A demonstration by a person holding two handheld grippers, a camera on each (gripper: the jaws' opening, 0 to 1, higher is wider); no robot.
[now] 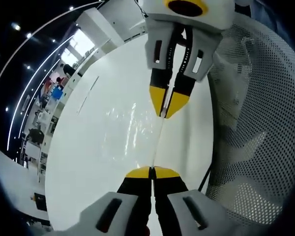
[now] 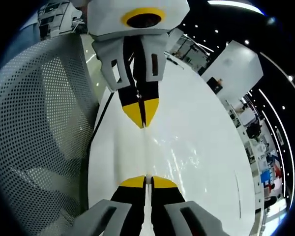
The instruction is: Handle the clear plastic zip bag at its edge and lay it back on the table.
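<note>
Yellow-tipped black jaws of the left gripper (image 1: 152,173) are pressed together on the near end of the clear plastic zip bag's (image 1: 123,130) edge, low in the left gripper view. Facing it across that edge, the right gripper (image 1: 168,105) pinches the far end with its own yellow tips, jaws clamped on the film. Between the two, the edge runs as a taut pale line.

Seen from the right gripper view, the same pairing mirrors itself: right gripper (image 2: 145,181) low, left gripper (image 2: 143,117) opposite, both closed on the bag (image 2: 184,150), whose glossy, wrinkled sheet spreads out from the held edge over the white table (image 2: 206,98).

Judging by this, the handling step is under way, with the edge stretched between both grippers and the laying-down not yet done. Whether the sheet already rests flat on the table or hangs just above it cannot be told. The next move likely calls for lowering both ends evenly, then parting the jaws.

Close alongside the held edge runs the table's near edge, with a grey perforated mesh chair back (image 1: 255,123) just beyond it. Open white tabletop lies broad on the other side, toward the far edge.
</note>
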